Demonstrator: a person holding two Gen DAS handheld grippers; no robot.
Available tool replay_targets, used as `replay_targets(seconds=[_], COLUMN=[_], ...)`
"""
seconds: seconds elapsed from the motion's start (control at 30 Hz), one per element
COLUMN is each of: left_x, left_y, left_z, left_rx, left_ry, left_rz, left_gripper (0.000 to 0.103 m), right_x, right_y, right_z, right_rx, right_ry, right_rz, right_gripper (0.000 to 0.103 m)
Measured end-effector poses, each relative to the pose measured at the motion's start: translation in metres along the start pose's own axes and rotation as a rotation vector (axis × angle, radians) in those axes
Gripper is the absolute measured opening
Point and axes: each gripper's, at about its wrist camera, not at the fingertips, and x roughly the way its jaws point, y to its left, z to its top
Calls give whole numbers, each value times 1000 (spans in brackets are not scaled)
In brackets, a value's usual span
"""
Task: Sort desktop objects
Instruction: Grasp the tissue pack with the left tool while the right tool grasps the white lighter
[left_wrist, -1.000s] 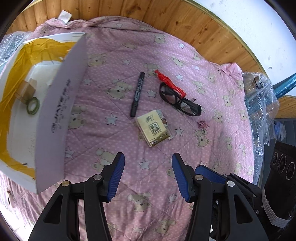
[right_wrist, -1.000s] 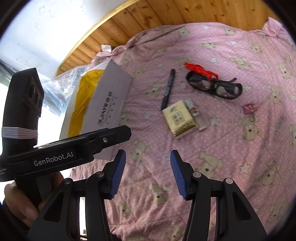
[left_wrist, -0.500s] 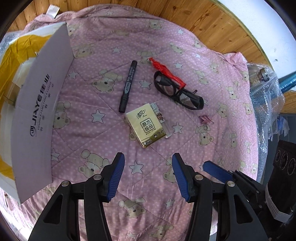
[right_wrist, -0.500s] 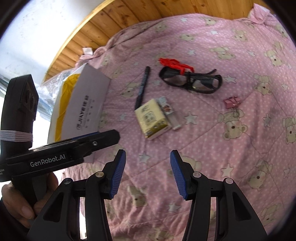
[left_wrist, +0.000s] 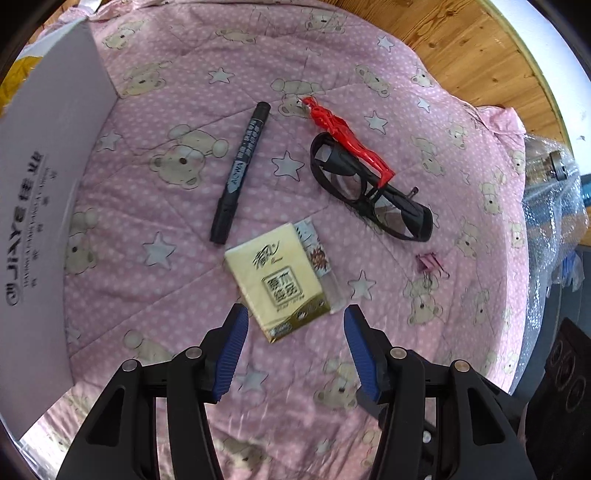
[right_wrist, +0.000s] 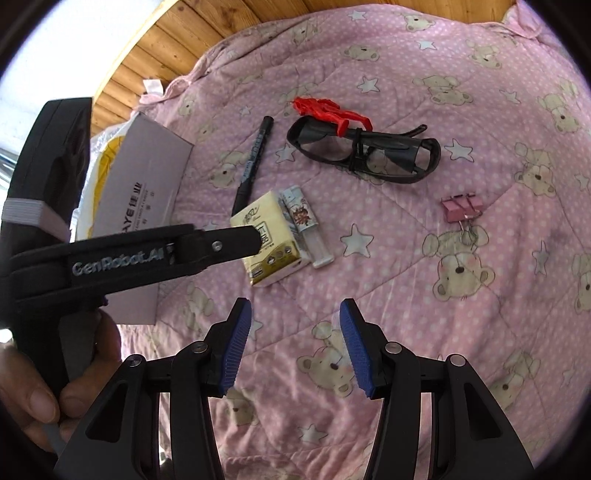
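The left gripper (left_wrist: 293, 330) had closed in on the tissue pack (left_wrist: 277, 282), jaws wide and empty, the pack just beyond its tips. The right gripper (right_wrist: 293, 326) hung near, open, holding nothing. At far left, the box (left_wrist: 48, 206) had slid sideways; its contents were hidden.

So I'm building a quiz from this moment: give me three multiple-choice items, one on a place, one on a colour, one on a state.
1. What lies against the tissue pack's right side?
A. lighter
B. binder clip
C. marker

2. What colour is the binder clip?
A. blue
B. pink
C. green

3. How is the left gripper?
A. shut on the marker
B. shut, empty
C. open, empty

Key: 1 A, the lighter touches the pack's edge; 2 B, its body is pink in both views; 3 C, its blue pads stand apart just short of the pack.
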Motion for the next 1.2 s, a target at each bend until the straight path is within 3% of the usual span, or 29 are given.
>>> replay_targets(seconds=[0.17,0.27,0.43,0.5,0.73,1.13,1.17,1.2], left_x=[23,30,41,42,24,24,25,24], left_y=[3,2,11,37,87,86,86,86], left_z=[11,16,15,10,-6,3,4,5], left_rx=[-31,-30,-23,-108,-192,-172,-173,-172], left_ry=[31,19,51,77,32,14,12,6], left_rz=[10,31,151,161,65,57,54,58], left_gripper=[56,67,68,68,67,67,67,66], right_x=[7,11,19,25,42,81,81,82], right_y=[-7,-11,-11,-7,14,17,18,19], right_z=[10,17,26,28,34,42,41,41], right_rx=[-16,-23,-33,-56,-153,-207,-218,-227], right_ry=[10,14,21,36,40,47,42,38], right_rz=[-16,-15,-11,-16,-28,-122,-134,-150], right_gripper=[54,54,54,54,54,52,49,36])
